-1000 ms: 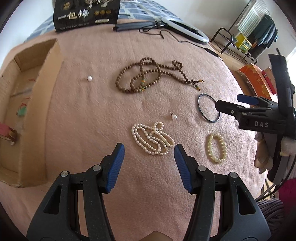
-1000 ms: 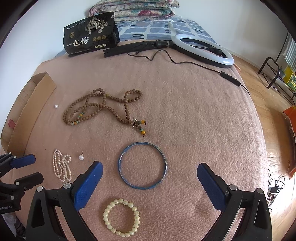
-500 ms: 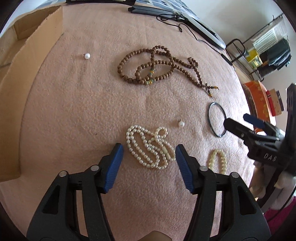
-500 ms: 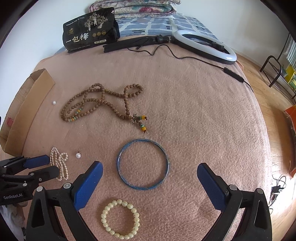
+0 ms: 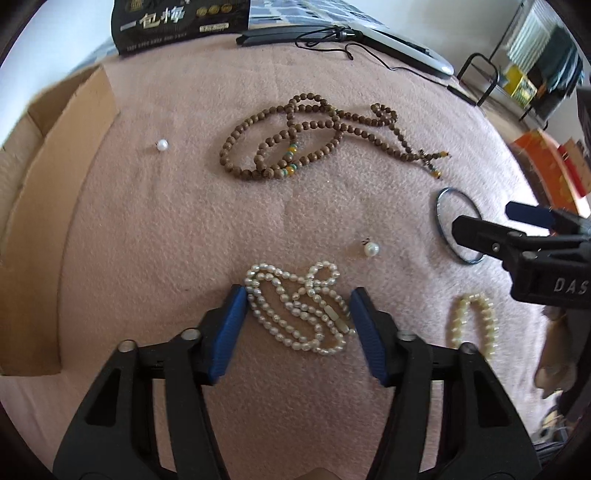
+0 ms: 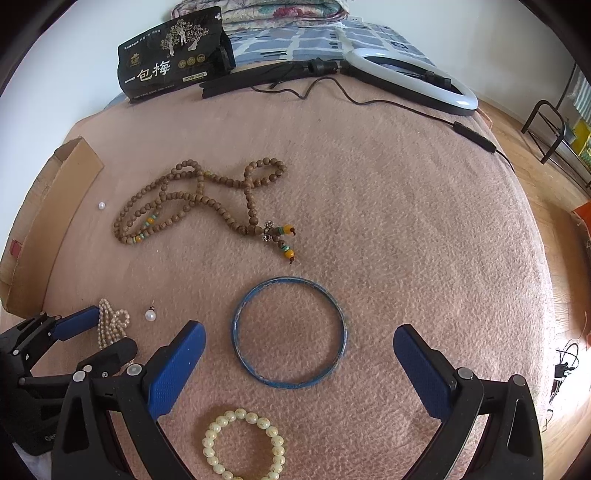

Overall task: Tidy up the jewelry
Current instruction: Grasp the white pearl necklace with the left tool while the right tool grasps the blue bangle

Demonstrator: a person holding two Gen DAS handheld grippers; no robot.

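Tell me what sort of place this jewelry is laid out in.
Most likely a bedroom at home: the jewelry lies on a pink blanket spread over what looks like a bed, folded quilts are stacked against the wall, and a ring light lies at the far edge above a wooden floor.

On the blanket [image 6: 406,221], the wooden bead string [image 6: 192,199] lies behind the bangle [image 6: 290,332], cardboard box [image 6: 48,221] at left.

Blue bangle [image 6: 290,332], pink blanket [image 6: 406,221]

Left gripper [image 5: 297,317] jaws closing; right gripper [image 6: 299,360] jaws wide.
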